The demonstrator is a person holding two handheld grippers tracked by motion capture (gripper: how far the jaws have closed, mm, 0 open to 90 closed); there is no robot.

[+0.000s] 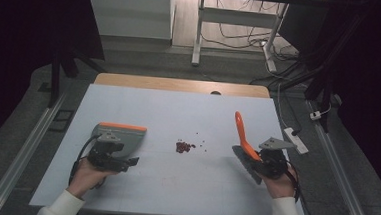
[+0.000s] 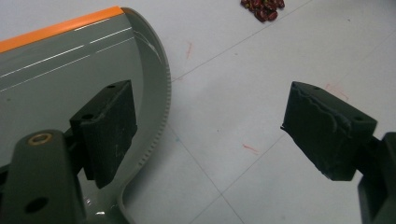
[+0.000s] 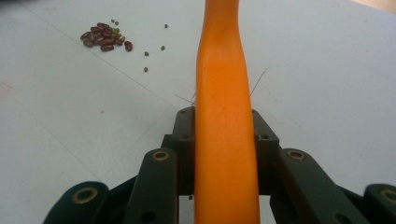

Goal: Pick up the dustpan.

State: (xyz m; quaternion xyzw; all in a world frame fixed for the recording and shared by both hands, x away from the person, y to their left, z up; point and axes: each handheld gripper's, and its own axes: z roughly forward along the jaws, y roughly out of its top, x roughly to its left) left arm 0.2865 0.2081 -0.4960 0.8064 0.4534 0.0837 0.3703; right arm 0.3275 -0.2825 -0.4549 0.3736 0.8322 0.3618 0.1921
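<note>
A grey dustpan (image 1: 122, 135) with an orange front edge lies flat on the left of the white table (image 1: 173, 186). My left gripper (image 1: 125, 157) hovers at its near right side, open. In the left gripper view one jaw stands over the dustpan (image 2: 70, 70) and the other over bare table, with nothing pressed between the pads of the left gripper (image 2: 210, 135). My right gripper (image 1: 256, 156) is shut on the orange handle (image 1: 241, 131) of a brush, which slants up and away. In the right gripper view the handle (image 3: 224, 116) runs straight up between the jaws of the right gripper (image 3: 224, 122).
A small heap of dark red beans (image 1: 183, 147) lies mid-table between the grippers, with a few tiny green ones (image 3: 147, 53) scattered beside it. A white power strip (image 1: 296, 140) rests off the table's right edge. A desk frame and cables stand beyond the far edge.
</note>
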